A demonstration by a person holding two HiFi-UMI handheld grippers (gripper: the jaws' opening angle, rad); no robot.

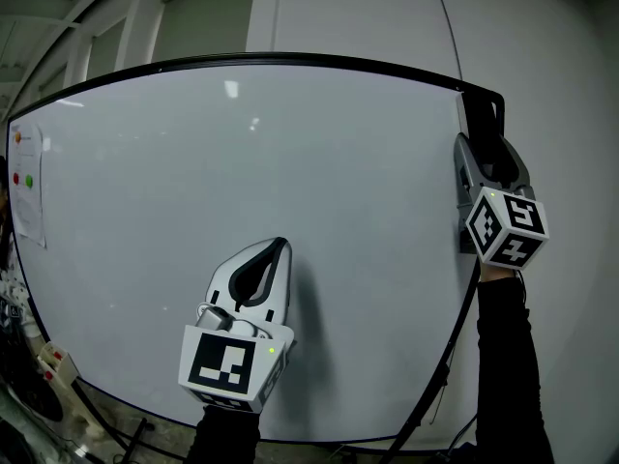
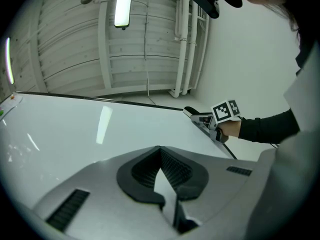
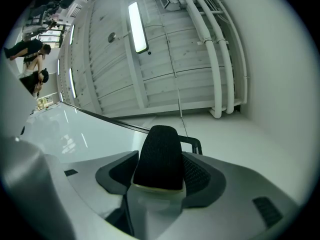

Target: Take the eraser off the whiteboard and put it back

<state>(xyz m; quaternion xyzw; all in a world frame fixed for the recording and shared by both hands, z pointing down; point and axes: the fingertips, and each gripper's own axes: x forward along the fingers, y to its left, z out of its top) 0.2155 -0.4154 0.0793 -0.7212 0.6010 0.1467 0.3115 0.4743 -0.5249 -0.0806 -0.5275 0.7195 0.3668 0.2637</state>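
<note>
White wall [image 1: 368,17] stands behind a large whiteboard [image 1: 242,182], which fills most of the head view. At the right edge of the board, in the upper right of the frame, the right gripper [image 1: 486,148] is closed on the black eraser [image 1: 481,114]. Its own view shows the eraser [image 3: 160,156] upright between the two pads, and both pads press on its sides. The left gripper [image 1: 279,247] is in the lower middle of the frame, in front of the bare board. Its jaws are closed tip to tip and nothing is between them. The pictures do not show whether the eraser touches the board now. The grasp seems done, but the eraser is not released, so placing it on the board and opening the jaws is probably left.
</note>
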